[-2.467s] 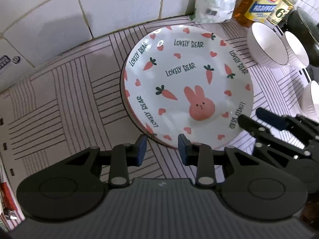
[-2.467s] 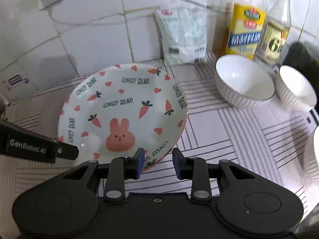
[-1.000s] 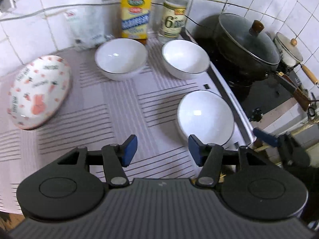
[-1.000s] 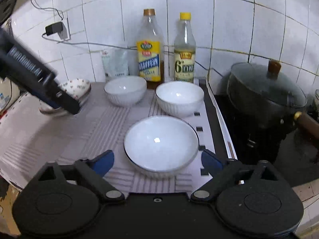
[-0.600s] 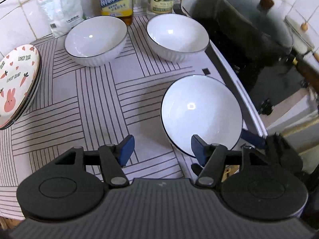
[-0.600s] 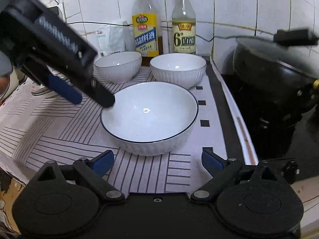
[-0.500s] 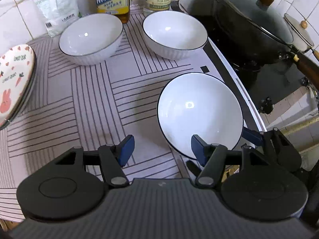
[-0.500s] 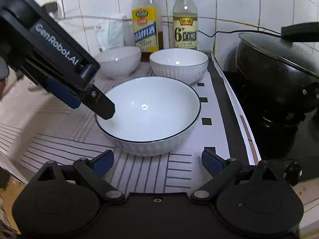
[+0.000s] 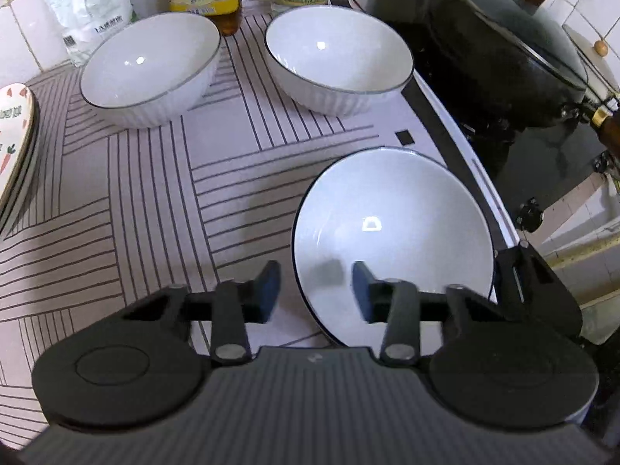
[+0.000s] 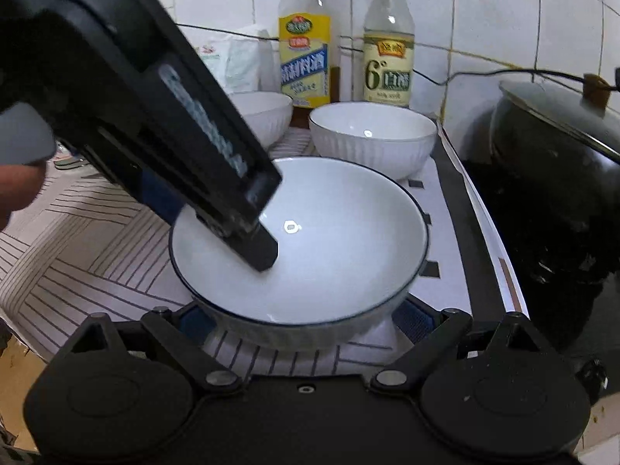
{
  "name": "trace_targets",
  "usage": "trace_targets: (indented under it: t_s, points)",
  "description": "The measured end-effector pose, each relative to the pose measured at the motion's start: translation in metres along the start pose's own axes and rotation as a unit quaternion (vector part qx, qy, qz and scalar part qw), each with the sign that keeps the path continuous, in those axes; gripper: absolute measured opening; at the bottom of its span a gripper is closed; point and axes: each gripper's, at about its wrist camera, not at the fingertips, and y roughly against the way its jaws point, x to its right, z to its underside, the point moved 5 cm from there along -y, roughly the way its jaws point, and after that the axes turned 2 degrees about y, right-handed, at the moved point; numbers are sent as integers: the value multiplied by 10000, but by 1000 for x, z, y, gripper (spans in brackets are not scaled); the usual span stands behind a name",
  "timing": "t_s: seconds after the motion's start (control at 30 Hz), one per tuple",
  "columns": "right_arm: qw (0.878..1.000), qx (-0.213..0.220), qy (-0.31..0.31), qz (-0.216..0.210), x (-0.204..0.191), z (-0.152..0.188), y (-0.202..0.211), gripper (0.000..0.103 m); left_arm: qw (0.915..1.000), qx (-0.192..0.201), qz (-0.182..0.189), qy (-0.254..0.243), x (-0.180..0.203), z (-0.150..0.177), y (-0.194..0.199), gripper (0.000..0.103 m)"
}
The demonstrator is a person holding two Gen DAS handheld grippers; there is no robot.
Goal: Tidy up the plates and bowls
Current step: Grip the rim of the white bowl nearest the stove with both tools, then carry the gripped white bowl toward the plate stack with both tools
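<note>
Three white bowls with dark rims stand on a striped mat. The nearest bowl (image 9: 391, 232) (image 10: 329, 240) is under both grippers. My left gripper (image 9: 314, 288) straddles its left rim, one finger outside and one inside; its jaws are closing, and a gap still shows on both sides of the rim. From the right wrist it appears as a black arm (image 10: 217, 162) reaching down into the bowl. My right gripper (image 10: 302, 319) stands wide open, its blue pads flanking the bowl's lower wall. The carrot-print plates (image 9: 11, 135) lie at the far left.
Two more bowls (image 9: 151, 66) (image 9: 337, 58) sit at the back in front of two bottles (image 10: 306, 58) (image 10: 387, 58) and a white bag (image 9: 89, 4). A lidded black wok (image 9: 496, 58) stands on the stove just right of the mat. A hand (image 10: 15, 190) shows at the left edge.
Both grippers left the carrot plates, swung right and came down onto the nearest bowl. The left jaws widened, then narrowed around its rim. The right fingers now flank the bowl.
</note>
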Motion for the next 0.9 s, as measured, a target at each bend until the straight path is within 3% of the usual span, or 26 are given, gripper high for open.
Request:
trace_targets:
  t_s: [0.03, 0.13, 0.43, 0.9]
  points:
    - [10000, 49, -17, -52, -1, -1, 0, 97, 10000, -23, 48, 6, 0, 1, -1, 26]
    - [9999, 77, -134, -77, -2, -4, -1, 98, 10000, 25, 5, -54, 1, 4, -1, 22]
    - [9993, 100, -298, -221, -9, -12, 8, 98, 9997, 51, -224, -32, -9, 16, 21, 21]
    - [9932, 293, 541, -991, -93, -44, 8, 98, 9938, 108, -643, 905, -103, 49, 77, 20]
